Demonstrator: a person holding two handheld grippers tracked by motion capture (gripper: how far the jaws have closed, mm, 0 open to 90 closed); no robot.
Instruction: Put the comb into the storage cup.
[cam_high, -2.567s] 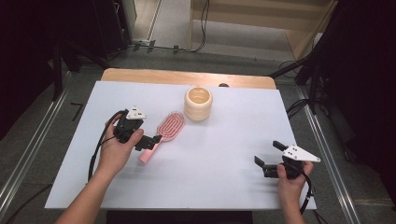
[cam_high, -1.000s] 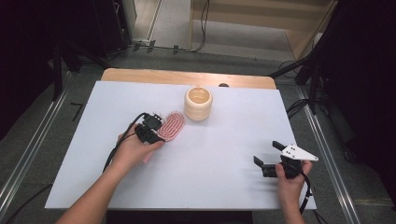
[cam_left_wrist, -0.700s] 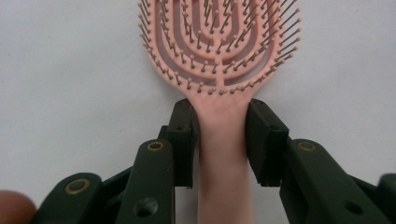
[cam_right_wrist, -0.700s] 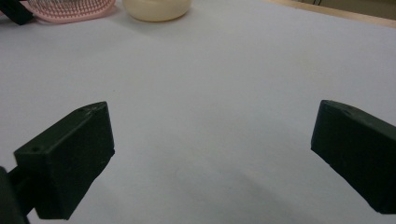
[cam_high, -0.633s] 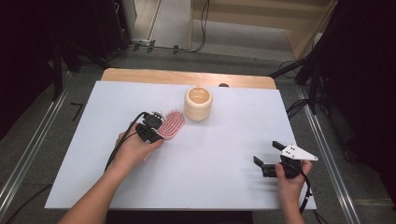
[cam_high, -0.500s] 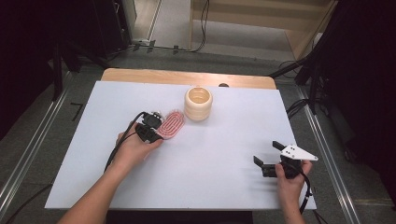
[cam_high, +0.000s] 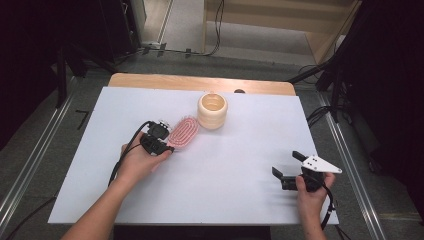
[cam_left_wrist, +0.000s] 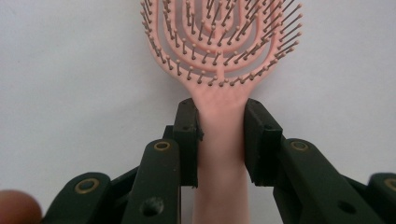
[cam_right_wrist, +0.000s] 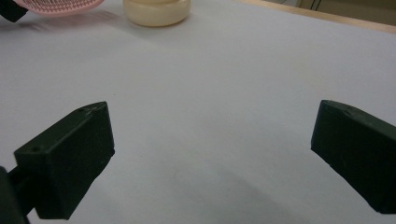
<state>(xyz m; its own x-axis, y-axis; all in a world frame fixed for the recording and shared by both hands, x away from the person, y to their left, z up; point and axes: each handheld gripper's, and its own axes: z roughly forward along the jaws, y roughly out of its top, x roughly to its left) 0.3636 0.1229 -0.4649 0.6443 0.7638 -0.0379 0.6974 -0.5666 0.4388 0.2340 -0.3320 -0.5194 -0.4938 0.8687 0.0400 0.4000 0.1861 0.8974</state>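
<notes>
Both forearms are bare, with no sleeve showing. The left gripper (cam_high: 161, 141) is black with a small white patch on top, and a black cable loops from its back; in the left gripper view its two flat black pads sit on hinged black links, each link fixed with a brass-ringed pin. The right gripper (cam_high: 290, 166) is black too, carries a grey three-cornered plate dotted with small dark holes, trails a black cable past the wrist, and ends in two blocky matte pads (cam_right_wrist: 74, 158).
</notes>
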